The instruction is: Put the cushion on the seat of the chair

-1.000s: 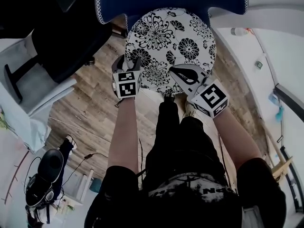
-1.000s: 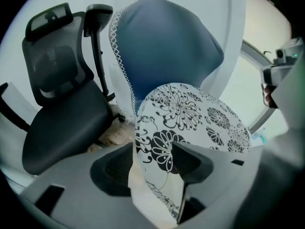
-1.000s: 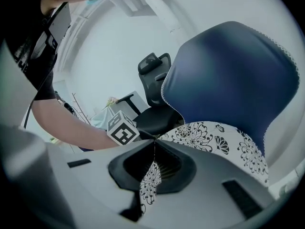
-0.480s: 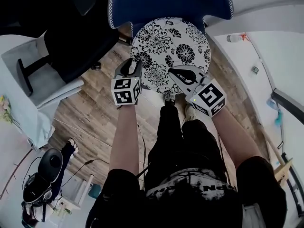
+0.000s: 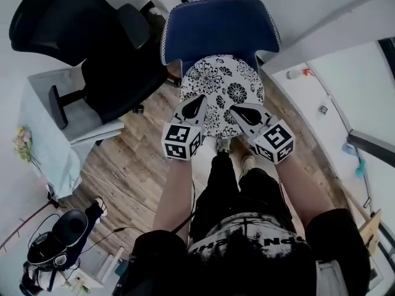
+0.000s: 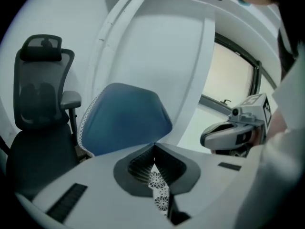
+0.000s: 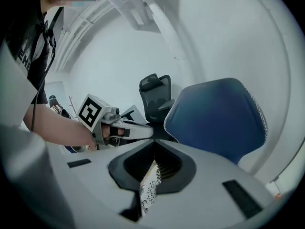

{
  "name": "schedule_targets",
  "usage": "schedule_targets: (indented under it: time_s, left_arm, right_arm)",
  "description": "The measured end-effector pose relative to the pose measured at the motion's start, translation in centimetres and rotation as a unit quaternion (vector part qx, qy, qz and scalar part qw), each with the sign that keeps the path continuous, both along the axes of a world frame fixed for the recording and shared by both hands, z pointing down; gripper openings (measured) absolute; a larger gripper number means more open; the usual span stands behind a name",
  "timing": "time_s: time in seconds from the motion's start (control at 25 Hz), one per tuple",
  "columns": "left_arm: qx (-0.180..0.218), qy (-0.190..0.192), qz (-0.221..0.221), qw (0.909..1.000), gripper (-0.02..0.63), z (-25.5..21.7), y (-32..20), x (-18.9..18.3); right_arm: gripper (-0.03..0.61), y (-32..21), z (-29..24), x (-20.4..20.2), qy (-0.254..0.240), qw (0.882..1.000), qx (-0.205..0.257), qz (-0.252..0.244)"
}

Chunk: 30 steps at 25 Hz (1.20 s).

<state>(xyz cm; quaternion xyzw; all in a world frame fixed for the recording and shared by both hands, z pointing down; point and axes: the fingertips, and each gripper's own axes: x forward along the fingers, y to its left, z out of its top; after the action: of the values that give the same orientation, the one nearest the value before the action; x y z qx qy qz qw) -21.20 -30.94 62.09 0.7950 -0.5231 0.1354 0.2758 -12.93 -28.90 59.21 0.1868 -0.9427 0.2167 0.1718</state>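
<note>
Two grips on the cushion (image 5: pixel 220 79) edge: left gripper (image 5: pixel 197 100) fingers just closed, right gripper (image 5: pixel 238 110) clamped.

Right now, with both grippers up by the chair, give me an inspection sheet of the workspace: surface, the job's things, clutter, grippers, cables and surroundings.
Surface: wooden floor; the seat of the blue chair is bare.
Job's things: floral cushion held up by its near edge in front of the blue chair, not yet laid on the seat.
Clutter: dark equipment on the floor at lower left; a bottle on the white surface at right.
Grippers: left gripper has just closed its jaws on the cushion's edge; right gripper is shut on that edge too.
Cables: one thin cable on the floor at lower left.
Surroundings: black office chair left of the blue one.
</note>
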Motion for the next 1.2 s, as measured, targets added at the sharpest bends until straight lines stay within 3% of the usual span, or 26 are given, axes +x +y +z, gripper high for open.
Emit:
schedule_targets:
  time_s: [0.32, 0.56, 1.2]
  left_arm:
    - [0.060, -0.012, 0.068, 0.9958, 0.015, -10.5, -0.5, 2.8]
    - [0.098, -0.035, 0.080, 0.9914, 0.015, -16.5, -1.2, 2.4]
    - [0.135, -0.041, 0.129, 0.9815, 0.015, -21.9, 1.6, 5.1]
  right_arm:
    - [0.018, -2.6, -9.2, 2.8, -0.012, 0.997, 0.056, 0.043]
    - [0.018, -3.2, -14.3, 3.4, -0.023, 0.994, 0.083, 0.070]
    - [0.018, -2.1, -20.9, 5.9, -0.049, 0.982, 0.146, 0.111]
